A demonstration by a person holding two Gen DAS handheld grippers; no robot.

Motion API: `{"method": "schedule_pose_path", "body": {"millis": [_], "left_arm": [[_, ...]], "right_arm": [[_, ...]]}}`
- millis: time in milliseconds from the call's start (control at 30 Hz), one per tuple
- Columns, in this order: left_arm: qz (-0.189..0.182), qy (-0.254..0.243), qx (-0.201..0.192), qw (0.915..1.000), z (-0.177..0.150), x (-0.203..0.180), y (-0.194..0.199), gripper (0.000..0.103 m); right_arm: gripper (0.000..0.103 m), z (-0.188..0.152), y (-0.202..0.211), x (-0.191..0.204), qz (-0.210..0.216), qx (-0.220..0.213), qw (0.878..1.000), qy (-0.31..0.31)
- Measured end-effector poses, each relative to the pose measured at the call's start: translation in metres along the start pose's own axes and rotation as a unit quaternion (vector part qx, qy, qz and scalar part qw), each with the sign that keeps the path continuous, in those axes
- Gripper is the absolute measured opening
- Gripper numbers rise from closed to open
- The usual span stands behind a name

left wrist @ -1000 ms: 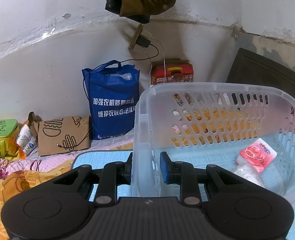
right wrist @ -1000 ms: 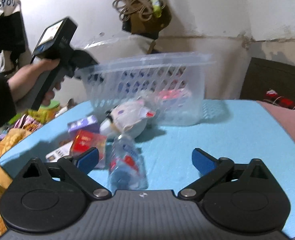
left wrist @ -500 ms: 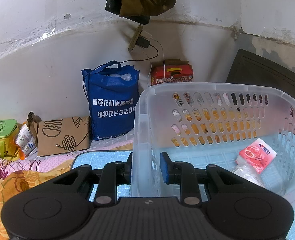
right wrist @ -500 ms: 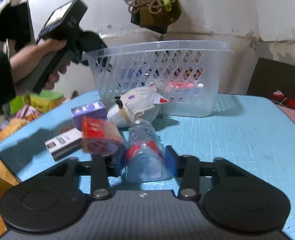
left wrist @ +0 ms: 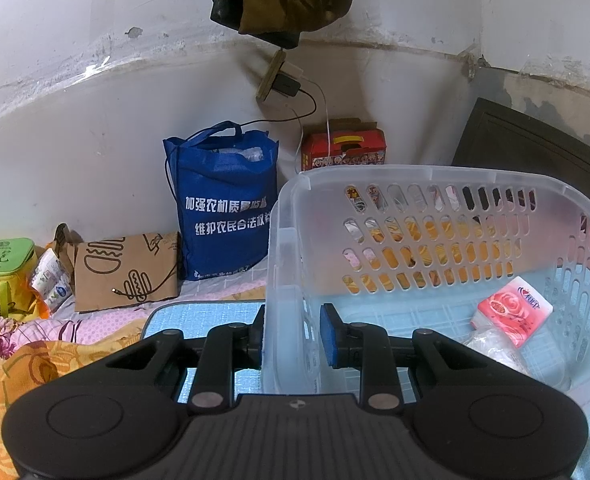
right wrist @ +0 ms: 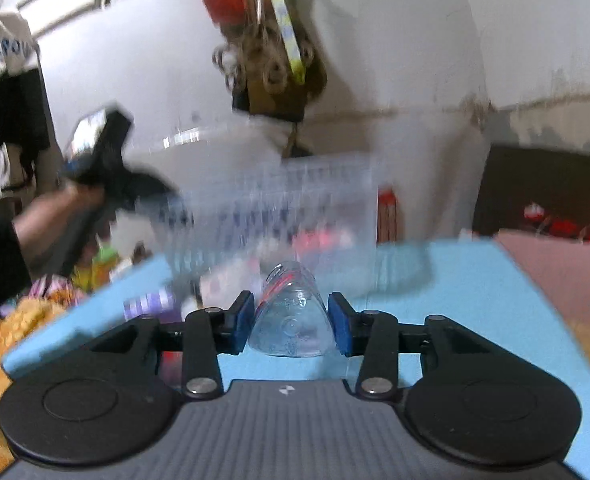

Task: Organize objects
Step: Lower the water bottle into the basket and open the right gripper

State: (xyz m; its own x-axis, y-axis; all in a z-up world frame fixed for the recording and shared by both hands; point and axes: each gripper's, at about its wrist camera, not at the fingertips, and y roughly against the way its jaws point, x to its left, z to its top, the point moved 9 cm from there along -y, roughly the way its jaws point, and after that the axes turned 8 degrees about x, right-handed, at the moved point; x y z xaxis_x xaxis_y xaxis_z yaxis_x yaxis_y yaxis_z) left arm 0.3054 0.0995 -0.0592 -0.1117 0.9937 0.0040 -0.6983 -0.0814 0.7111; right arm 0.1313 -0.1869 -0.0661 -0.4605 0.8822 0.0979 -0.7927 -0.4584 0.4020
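Right wrist: one bottle (right wrist: 291, 320) in right tool (right wrist: 291, 323).

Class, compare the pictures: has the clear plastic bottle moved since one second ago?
Yes. The bottle, earlier lying on the blue mat, is now clamped in the right gripper and lifted off it, toward the basket.

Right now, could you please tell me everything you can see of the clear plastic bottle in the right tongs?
The clear plastic bottle looks transparent and ribbed, with a red label band toward its far end. Its base faces the camera and its body points away toward the blurred basket. The right tongs are shut on it, a blue pad pressing each side. Whether it is clear of the blue mat cannot be told. Its cap is not visible.
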Motion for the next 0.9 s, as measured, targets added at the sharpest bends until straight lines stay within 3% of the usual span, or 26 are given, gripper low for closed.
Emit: {"method": "schedule_pose_path", "body": {"millis": [200, 400, 667, 900], "left_arm": [[-0.001, 0.000, 0.000, 1.0000, 0.000, -0.001, 0.001, 0.031], [-0.002, 0.003, 0.001, 1.0000, -0.001, 0.000, 0.000, 0.030], [0.000, -0.001, 0.004, 1.0000, -0.003, 0.000, -0.001, 0.030], [-0.003, -0.001, 0.004, 1.0000, -0.002, 0.000, -0.001, 0.031]], "right_arm": [[0.045, 0.081, 0.018, -0.006, -0.001, -0.077, 0.997, 0.025], [0.045, 0.133, -0.042, -0.002, -0.007, -0.055, 0.997, 0.049], [0.045, 0.144, -0.109, 0.003, -0.006, 0.002, 0.999, 0.050], [0.045, 0.129, -0.140, -0.006, -0.004, 0.048, 0.998, 0.040]]}}
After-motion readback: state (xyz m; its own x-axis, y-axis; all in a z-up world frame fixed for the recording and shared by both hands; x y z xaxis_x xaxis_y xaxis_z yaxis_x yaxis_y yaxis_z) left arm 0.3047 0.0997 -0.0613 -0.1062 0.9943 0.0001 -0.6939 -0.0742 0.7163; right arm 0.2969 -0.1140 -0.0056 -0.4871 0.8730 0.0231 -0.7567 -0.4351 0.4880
